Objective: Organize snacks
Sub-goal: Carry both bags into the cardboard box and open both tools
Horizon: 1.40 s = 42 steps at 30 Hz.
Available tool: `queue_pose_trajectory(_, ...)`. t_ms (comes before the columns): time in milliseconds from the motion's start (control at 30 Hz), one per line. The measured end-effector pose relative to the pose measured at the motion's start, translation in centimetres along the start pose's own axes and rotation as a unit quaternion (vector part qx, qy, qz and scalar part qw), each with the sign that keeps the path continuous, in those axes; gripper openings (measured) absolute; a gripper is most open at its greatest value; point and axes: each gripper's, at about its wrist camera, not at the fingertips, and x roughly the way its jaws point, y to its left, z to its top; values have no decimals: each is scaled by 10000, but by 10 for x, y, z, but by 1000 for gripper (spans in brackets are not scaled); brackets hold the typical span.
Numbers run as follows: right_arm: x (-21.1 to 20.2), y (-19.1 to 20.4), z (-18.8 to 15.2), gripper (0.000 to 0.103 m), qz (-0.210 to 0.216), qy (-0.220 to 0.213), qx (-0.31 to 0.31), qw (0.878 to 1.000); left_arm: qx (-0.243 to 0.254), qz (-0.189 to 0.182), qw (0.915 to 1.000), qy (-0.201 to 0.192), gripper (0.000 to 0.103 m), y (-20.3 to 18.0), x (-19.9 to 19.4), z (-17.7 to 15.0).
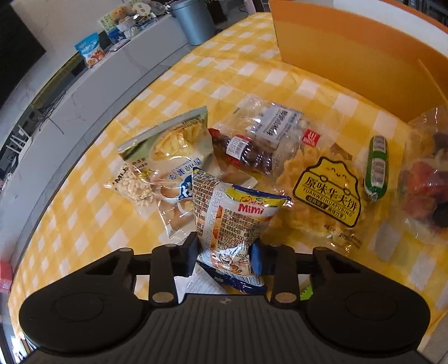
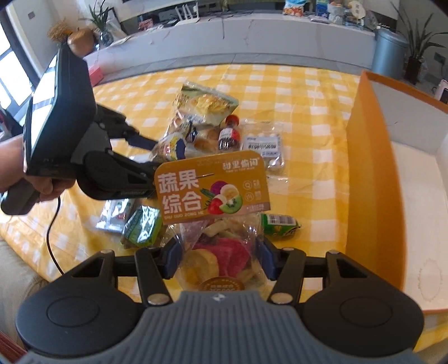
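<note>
In the left wrist view my left gripper (image 1: pixel 225 253) is shut on a small Mimi snack bag (image 1: pixel 235 221), which stands up between the pads. Past it on the yellow checked cloth lie a pastry bag (image 1: pixel 165 156), a dark bottle (image 1: pixel 243 154), a waffle-cookie bag (image 1: pixel 327 193) and a green sausage (image 1: pixel 376 168). In the right wrist view my right gripper (image 2: pixel 219 260) is shut on a clear dried fruit bag (image 2: pixel 212 190) with an orange label, held above the cloth. The left gripper (image 2: pixel 179 148) shows there too, gripping its bag, with a hand (image 2: pixel 16 168) on its handle.
An open orange box (image 2: pixel 372 168) with a white inside stands at the right of the table. A green packet (image 2: pixel 142 226) and a silver sachet (image 2: pixel 114 212) lie near the front edge. A grey bin (image 1: pixel 193 19) and a counter (image 1: pixel 92 84) with more snacks stand beyond the table.
</note>
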Motion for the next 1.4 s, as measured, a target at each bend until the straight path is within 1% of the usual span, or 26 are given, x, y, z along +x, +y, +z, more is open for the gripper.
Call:
queue_pose_trajectory(133,-17,-4,0,55,62,-194,291,9994,-242,70,9996,-112,40,1,-22,3)
queue_pose_trajectory(200,-29,-7,0,55,64,-348,393,9986,-419,19,9990,-160,40,1,-39,6)
queue_pose_trajectory(300,-53,-16,-1,55,57,-670,597,9959,-600,-76,9979,-211,40,-3,-68,15)
queue_pose_trajectory(400,-83,-33,-4,55,39,-1056,832,9909,-735,-188,9966,-334,40,-13,-100,32)
queue_pose_trajectory(567,-134,-65,-12,55,-314,-1661,1073,9798,-994,-687,9915,-490,40,-39,-145,70)
queue_pose_trajectory(667,-157,-89,-19,55,-527,-1831,1347,9724,-1141,-1045,9862,-595,40,-58,-162,99)
queue_pose_trajectory(767,-172,-111,-24,55,-737,-1842,1557,9677,-1371,-1423,9781,-649,40,-74,-167,125)
queue_pose_trajectory(833,-178,-126,-30,55,-896,-1828,1615,9657,-1533,-1570,9733,-680,40,-83,-166,141)
queue_pose_trajectory(933,-178,-144,-35,55,-1108,-1722,1649,9648,-1600,-1701,9698,-699,40,-97,-157,160)
queue_pose_trajectory(1100,-163,-177,-35,55,-1273,-1331,1699,9681,-1865,-2041,9602,-404,40,-112,-129,180)
queue_pose_trajectory(1233,-143,-191,-26,55,-1333,-1007,1609,9727,-2099,-2369,9483,-235,40,-118,-100,189)
queue_pose_trajectory(1267,-139,-193,-25,55,-1356,-941,1565,9738,-2121,-2426,9465,-170,40,-120,-92,190)
queue_pose_trajectory(1400,-119,-203,-21,55,-1411,-602,1453,9774,-2131,-2476,9451,101,40,-129,-65,195)
